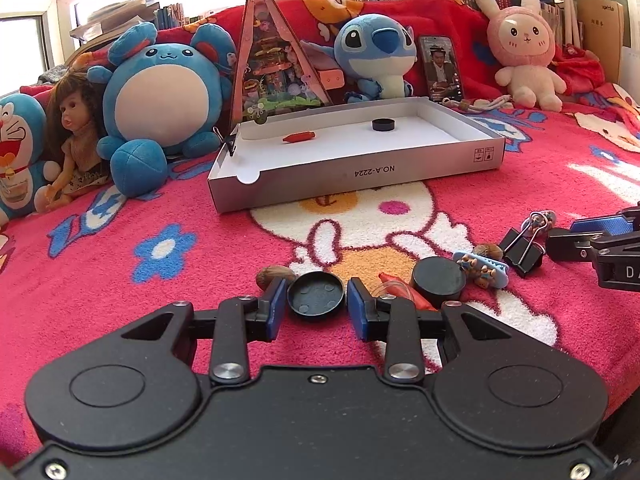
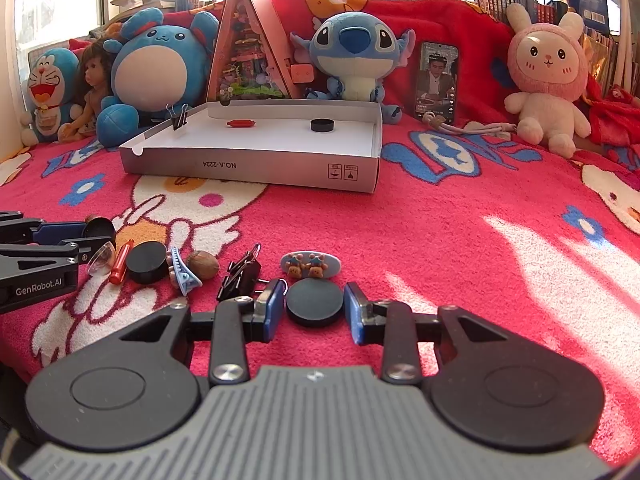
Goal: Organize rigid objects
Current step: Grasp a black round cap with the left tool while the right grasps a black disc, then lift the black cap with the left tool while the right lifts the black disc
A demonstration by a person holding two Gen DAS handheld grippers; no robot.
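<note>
Left hand-held gripper (image 1: 317, 303) pinching black cap (image 1: 316, 296) — right hand-held gripper (image 2: 314, 306) seemingly clamping black disc (image 2: 315, 304).

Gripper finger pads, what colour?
Blue pads on black linkages; same on the left gripper. Clearest in the right wrist view.

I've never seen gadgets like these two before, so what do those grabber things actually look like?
Both are black plastic clamps with two round housings, silver screws and linkage arms ending in blue-padded fingers. The left gripper has a smooth black body; seen from the other camera, its side reads "GenRobot.AI" in white. The right gripper has a ribbed grey body. No cables or sleeves show.
</note>
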